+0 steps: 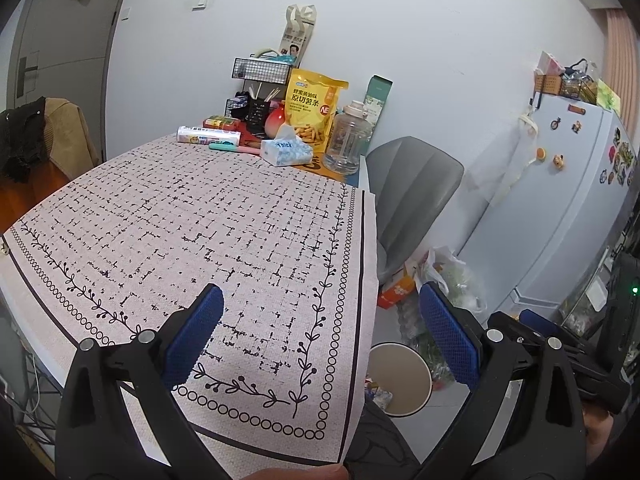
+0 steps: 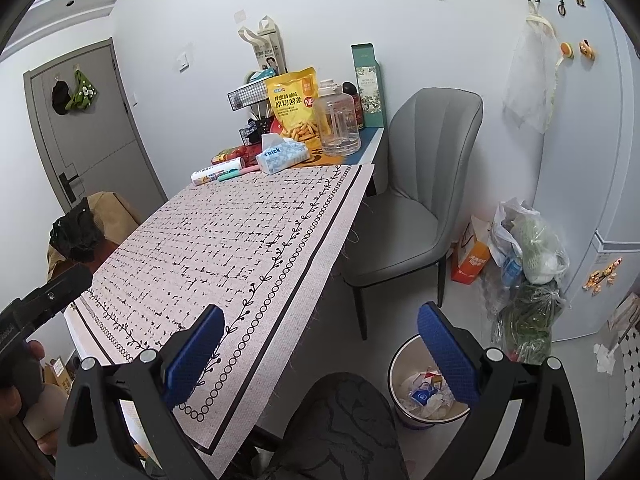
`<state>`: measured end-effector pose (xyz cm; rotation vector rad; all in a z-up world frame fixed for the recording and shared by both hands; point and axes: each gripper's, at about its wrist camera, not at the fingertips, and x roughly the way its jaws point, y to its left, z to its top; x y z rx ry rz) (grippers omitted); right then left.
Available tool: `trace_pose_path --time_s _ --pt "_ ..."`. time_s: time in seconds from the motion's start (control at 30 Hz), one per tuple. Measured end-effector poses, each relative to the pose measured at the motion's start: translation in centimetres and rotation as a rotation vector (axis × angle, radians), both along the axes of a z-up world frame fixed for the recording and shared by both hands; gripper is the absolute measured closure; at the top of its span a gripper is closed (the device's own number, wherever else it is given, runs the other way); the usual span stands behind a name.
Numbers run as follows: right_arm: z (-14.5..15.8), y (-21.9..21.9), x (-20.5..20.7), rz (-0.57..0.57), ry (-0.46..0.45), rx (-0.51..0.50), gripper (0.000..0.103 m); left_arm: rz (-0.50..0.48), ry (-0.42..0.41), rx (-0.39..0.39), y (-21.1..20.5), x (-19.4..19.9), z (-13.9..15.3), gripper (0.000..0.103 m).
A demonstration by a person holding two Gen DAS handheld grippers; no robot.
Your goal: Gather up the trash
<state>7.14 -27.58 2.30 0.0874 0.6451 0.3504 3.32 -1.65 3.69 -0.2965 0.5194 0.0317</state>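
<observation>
My left gripper (image 1: 320,336) is open and empty, held over the near right corner of the patterned tablecloth (image 1: 200,232). My right gripper (image 2: 320,352) is open and empty, held off the table's right edge, above the round trash bin (image 2: 404,400) on the floor. The bin holds wrappers and paper scraps (image 2: 424,396). In the left wrist view the bin (image 1: 404,396) sits below the table corner, and the right gripper's body (image 1: 560,344) shows at the right. No loose trash shows on the cloth (image 2: 224,248).
At the table's far end stand a tissue pack (image 1: 286,152), a yellow snack bag (image 1: 314,112), a clear jug (image 1: 348,140), a wire rack (image 1: 260,76). A grey chair (image 2: 412,208), plastic bags (image 2: 524,248) and a fridge (image 2: 592,160) crowd the right side.
</observation>
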Motion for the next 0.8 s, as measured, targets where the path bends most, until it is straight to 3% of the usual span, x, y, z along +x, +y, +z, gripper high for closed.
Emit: trace_pose_path --time_s 0.8 --pt "0.02 -0.26 0.29 0.007 -0.003 -0.006 0.008 -0.004 0.003 -0.005 -0.10 -0.01 -0.13 0.006"
